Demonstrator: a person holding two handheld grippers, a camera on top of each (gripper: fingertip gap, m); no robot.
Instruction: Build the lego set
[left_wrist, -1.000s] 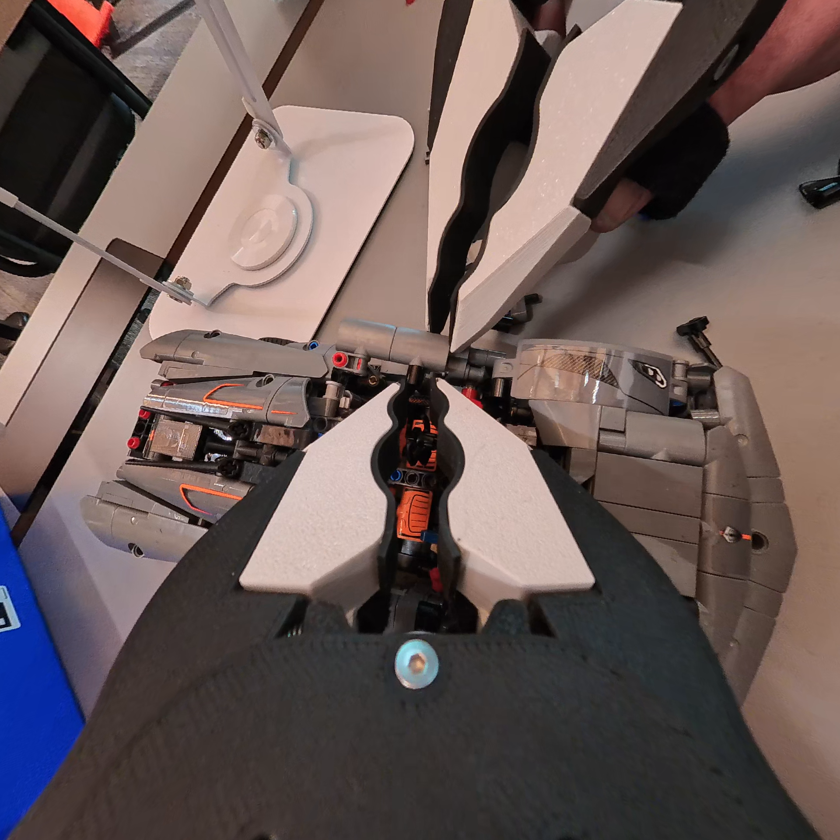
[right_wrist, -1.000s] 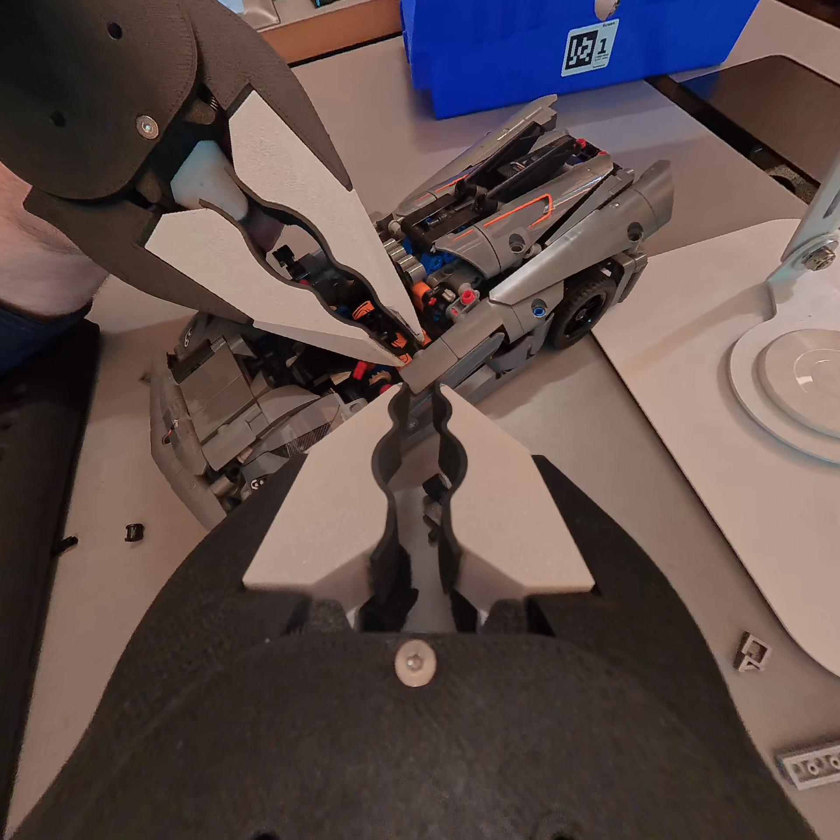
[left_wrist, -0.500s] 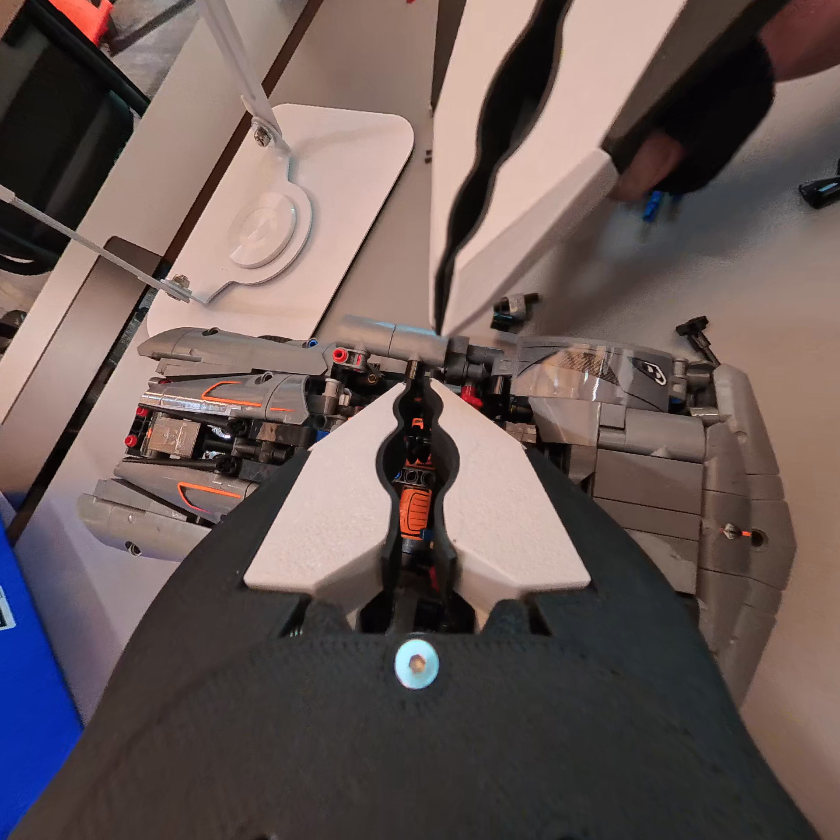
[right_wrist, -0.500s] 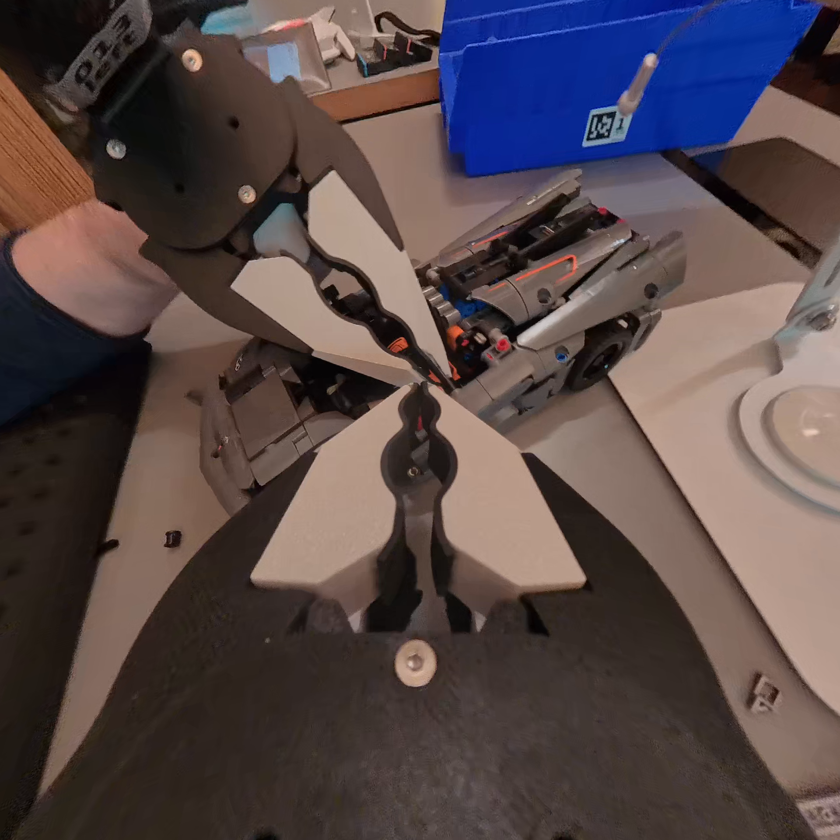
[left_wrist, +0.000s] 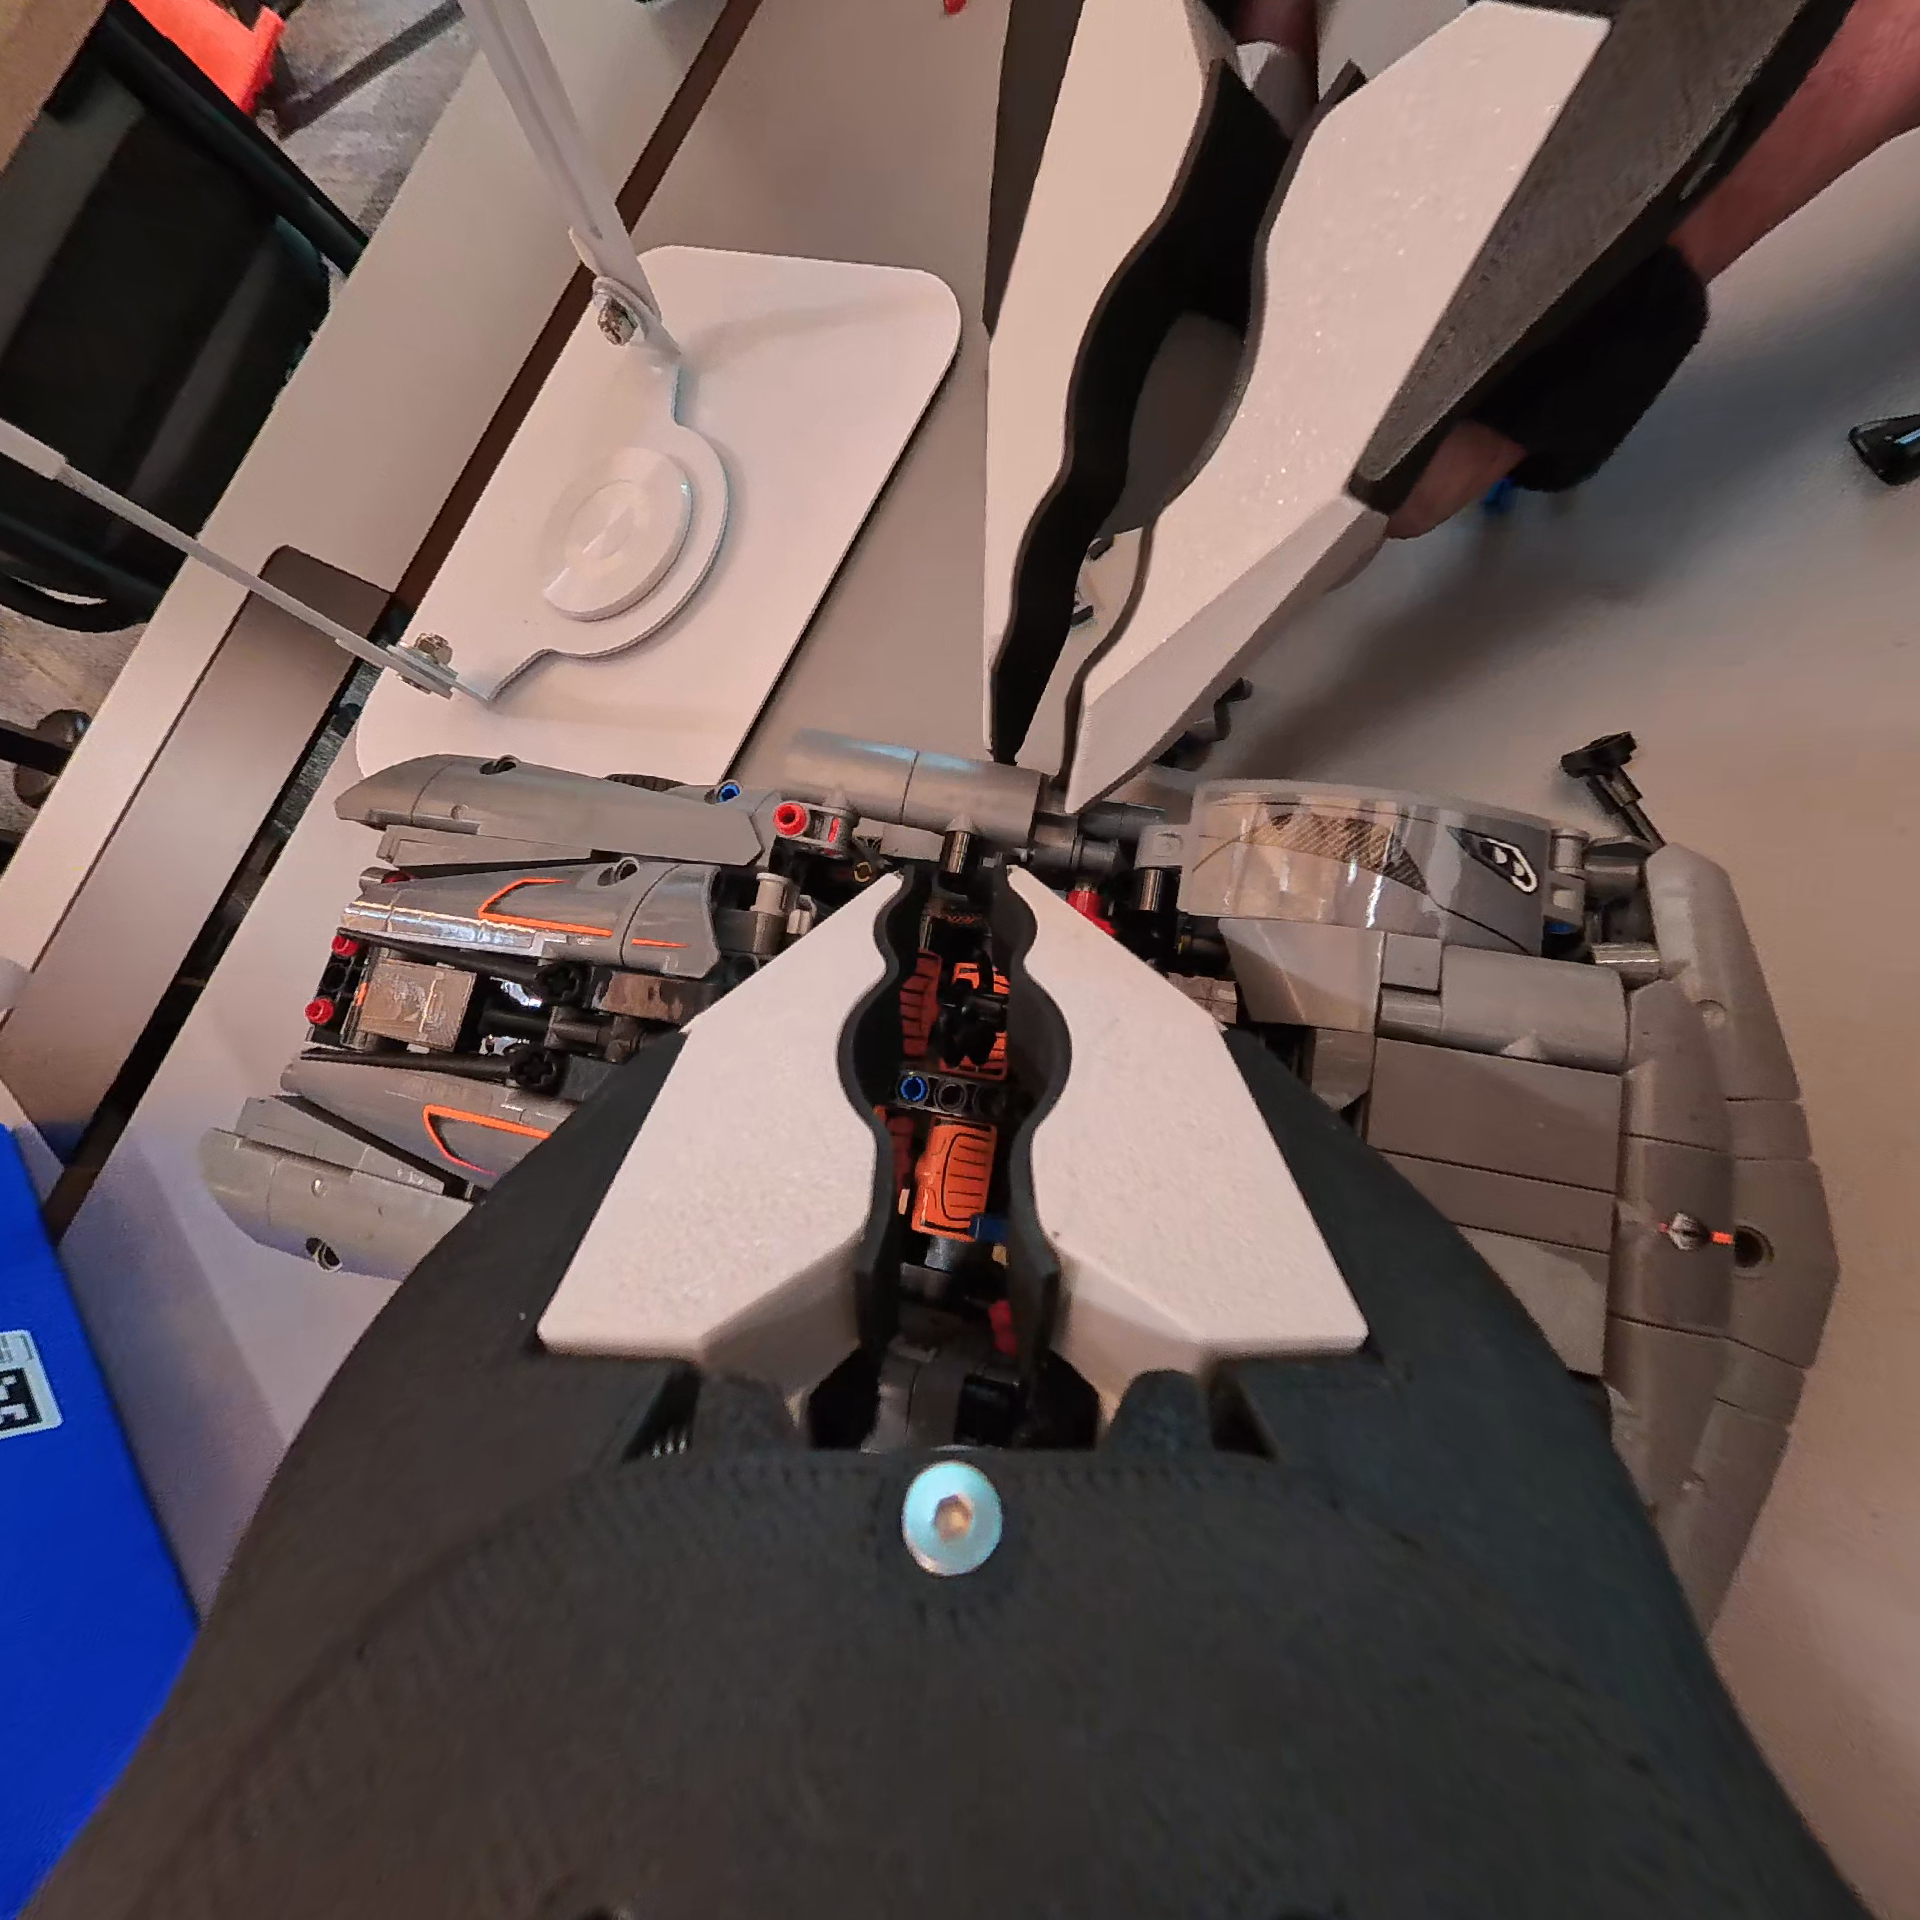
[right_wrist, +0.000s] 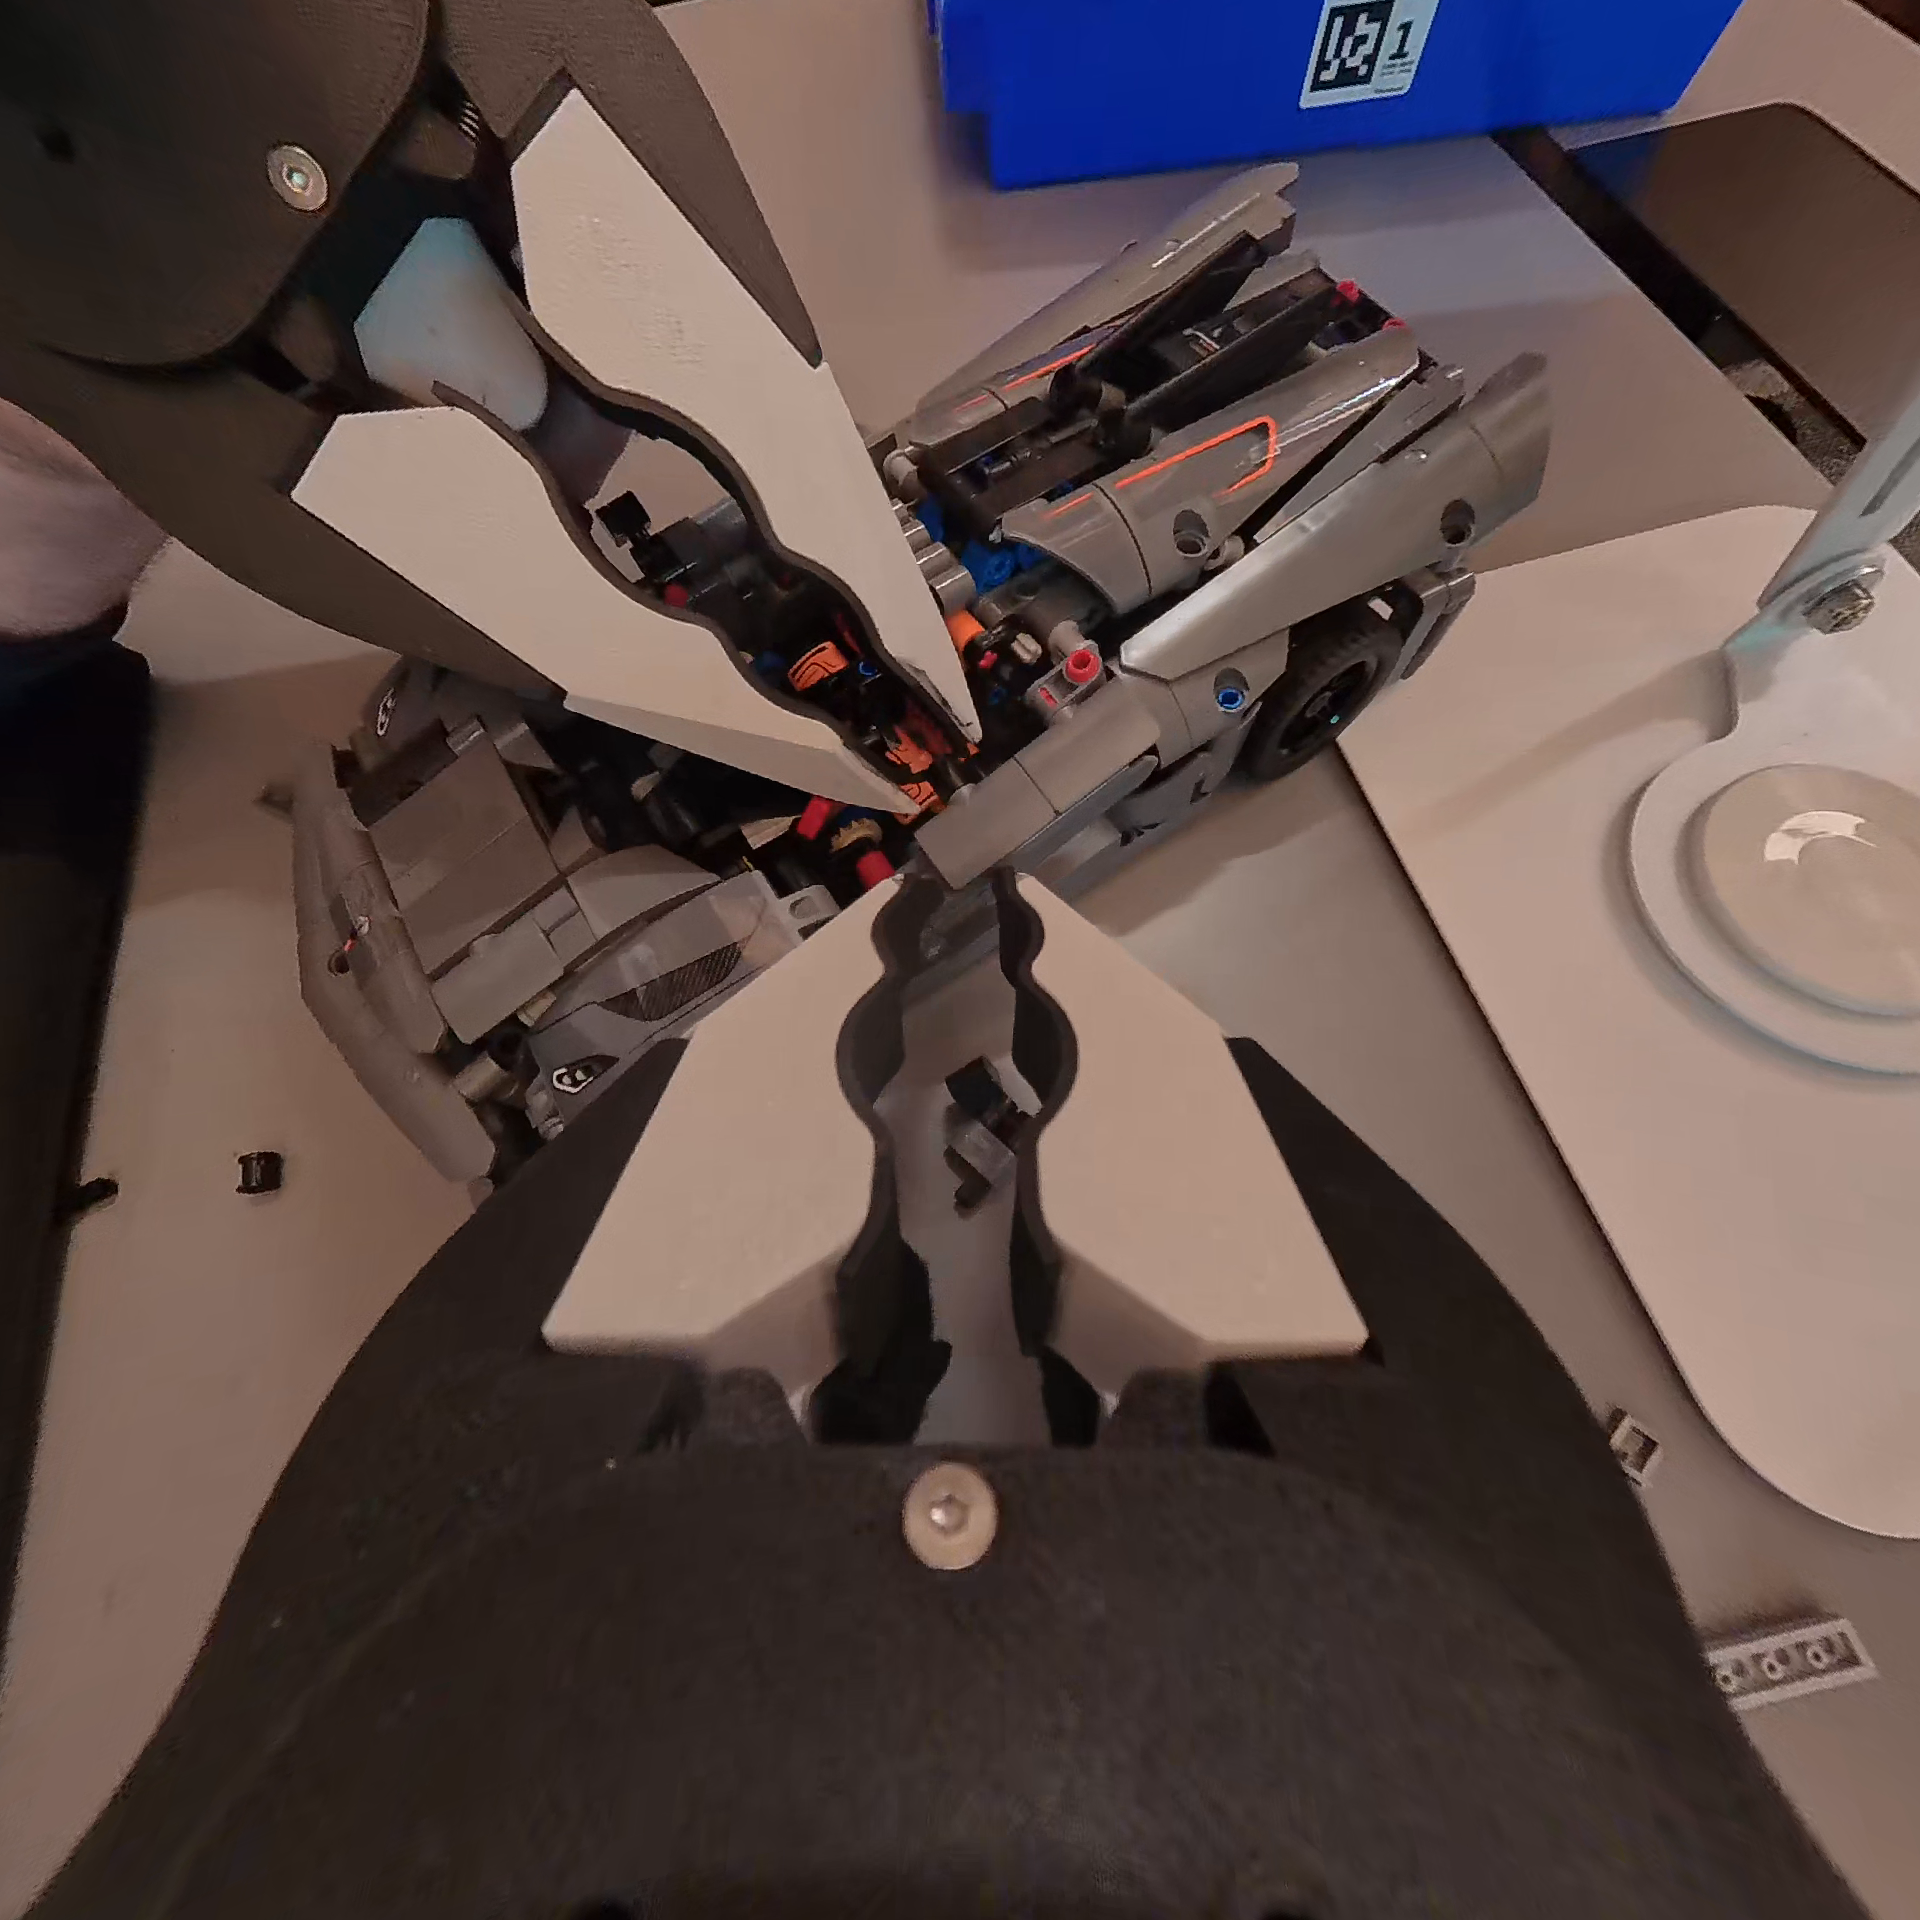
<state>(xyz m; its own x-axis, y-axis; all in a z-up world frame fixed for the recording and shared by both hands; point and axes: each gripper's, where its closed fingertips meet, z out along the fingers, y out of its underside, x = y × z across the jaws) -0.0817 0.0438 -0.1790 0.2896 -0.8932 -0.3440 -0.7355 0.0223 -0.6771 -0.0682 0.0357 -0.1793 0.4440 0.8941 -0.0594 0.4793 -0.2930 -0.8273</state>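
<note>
A grey lego car (left_wrist: 1455, 1091) with orange trim lies on the pale table, also in the right wrist view (right_wrist: 1195, 488). My left gripper (left_wrist: 956, 878) points down into its open cockpit. The tips are a narrow gap apart and hold nothing, with orange seats showing between them. My right gripper (right_wrist: 954, 881) comes from the opposite side. Its tips are slightly apart and rest against the end of the grey side beam (right_wrist: 1039, 790), which also shows in the left wrist view (left_wrist: 914, 784). The two grippers' tips nearly meet at that beam.
A white stand base (right_wrist: 1662, 935) lies beside the car and a blue bin (right_wrist: 1299, 94) behind it. Loose pieces lie around: a black one (right_wrist: 255, 1169), a small grey one (right_wrist: 1636, 1444), a grey plate (right_wrist: 1787, 1673) and a black pin (left_wrist: 1610, 758). A black mat (right_wrist: 52, 935) edges the table. Left and right tips are no more than a few centimetres apart. The grey plate (right_wrist: 1787, 1673) is about 20 centimetres from both grippers' fingertips.
Half a second ago the right gripper was pulled back and up with its tips together; now it is down at the grey beam again, tips slightly apart. The left gripper's tips have spread a little.
</note>
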